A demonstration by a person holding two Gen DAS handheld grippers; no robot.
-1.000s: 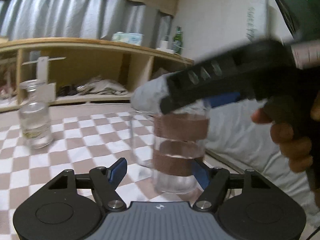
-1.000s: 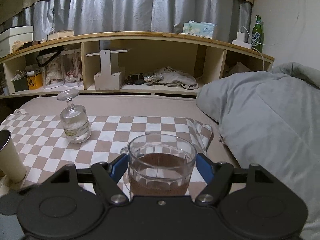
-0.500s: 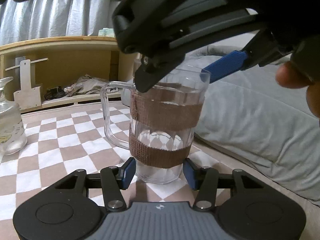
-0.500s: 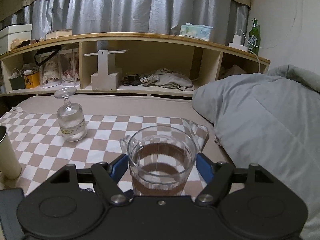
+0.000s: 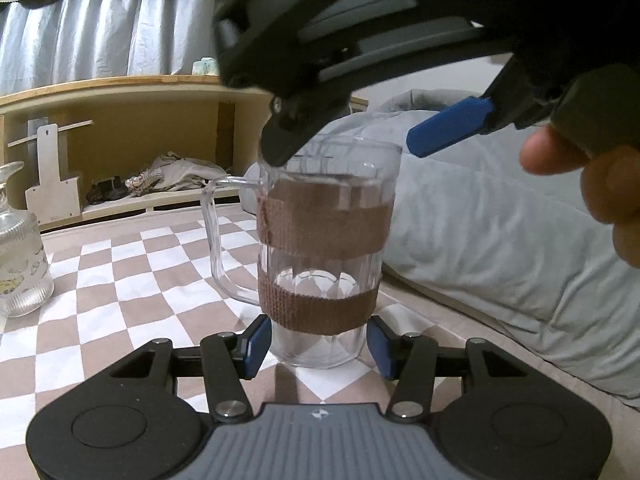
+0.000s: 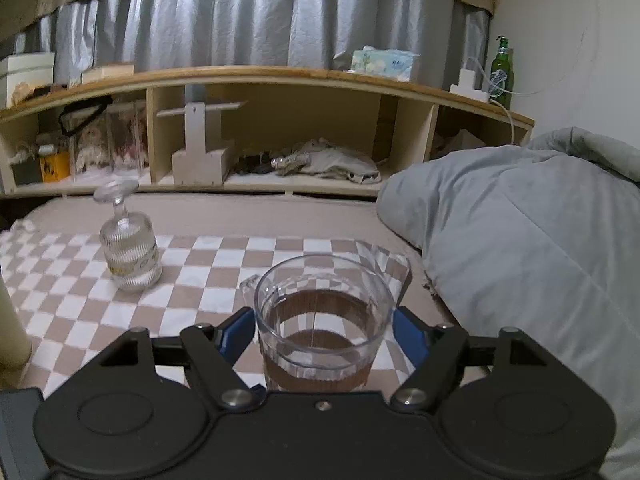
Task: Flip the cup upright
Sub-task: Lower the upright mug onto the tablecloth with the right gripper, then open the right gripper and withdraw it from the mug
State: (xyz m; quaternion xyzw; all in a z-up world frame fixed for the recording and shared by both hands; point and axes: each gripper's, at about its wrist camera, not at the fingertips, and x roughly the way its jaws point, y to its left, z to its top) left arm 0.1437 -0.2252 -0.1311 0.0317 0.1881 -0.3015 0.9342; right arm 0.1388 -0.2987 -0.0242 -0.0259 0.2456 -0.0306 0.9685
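Note:
A clear glass mug (image 5: 320,252) with two brown bands and a handle on its left stands upright on the checkered cloth (image 5: 120,288). My left gripper (image 5: 316,344) is open, its blue pads (image 5: 254,340) either side of the mug's base with small gaps. My right gripper (image 6: 324,332) hovers at the mug's rim (image 6: 320,304) from above, open, pads apart from the glass. It fills the top of the left wrist view, where one blue pad (image 5: 448,126) is off the rim.
An upside-down ribbed stemmed glass (image 6: 128,256) stands on the cloth to the left. A grey duvet (image 6: 520,232) lies to the right. A wooden shelf (image 6: 280,128) with clutter runs along the back. A beige cup (image 6: 10,328) is at the far left edge.
The mug went from held in the air to standing on the cloth. My left gripper came in around its base. My right gripper's pads opened off the rim.

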